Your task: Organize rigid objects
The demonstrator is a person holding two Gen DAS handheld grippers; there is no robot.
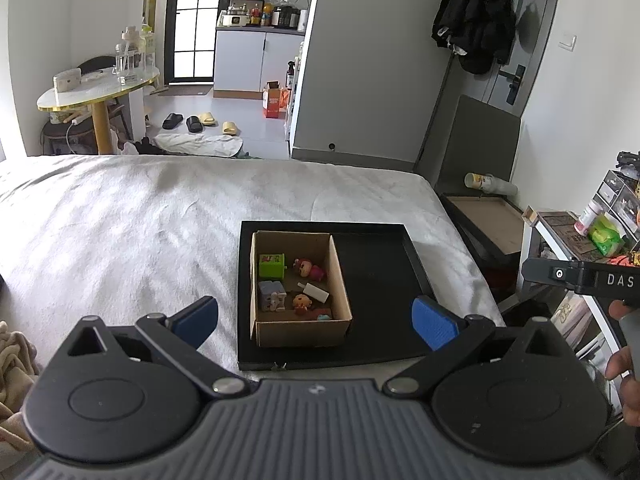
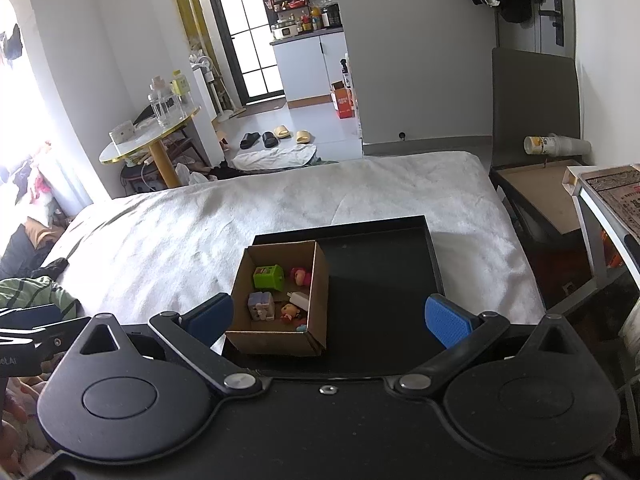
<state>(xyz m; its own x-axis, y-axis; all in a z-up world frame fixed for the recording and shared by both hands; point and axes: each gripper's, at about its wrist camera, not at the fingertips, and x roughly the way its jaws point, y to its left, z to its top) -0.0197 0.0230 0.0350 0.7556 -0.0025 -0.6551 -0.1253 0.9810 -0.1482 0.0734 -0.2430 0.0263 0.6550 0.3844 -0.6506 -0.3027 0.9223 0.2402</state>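
A brown cardboard box [image 1: 340,280] [image 2: 318,280] stands in the left half of a black tray [image 1: 380,280] [image 2: 380,276] on the bed. Inside lie a green cube toy [image 1: 272,266] [image 2: 267,277], a grey block toy [image 1: 272,295] [image 2: 261,306], a pink doll [image 1: 310,270] [image 2: 301,276], a second small doll [image 1: 302,303] [image 2: 290,312] and a white stick-like piece [image 1: 316,292] [image 2: 298,299]. My left gripper [image 1: 316,322] is open and empty, held above the near edge of the tray. My right gripper [image 2: 330,316] is open and empty, also near the tray's front.
A white blanket [image 1: 140,220] [image 2: 200,232] covers the bed. The right half of the tray is bare. A dark low table [image 1: 486,216] [image 2: 536,192] with a toppled cup stands right of the bed. A cluttered shelf [image 1: 592,240] is at far right. The right gripper body [image 1: 580,276] shows in the left view.
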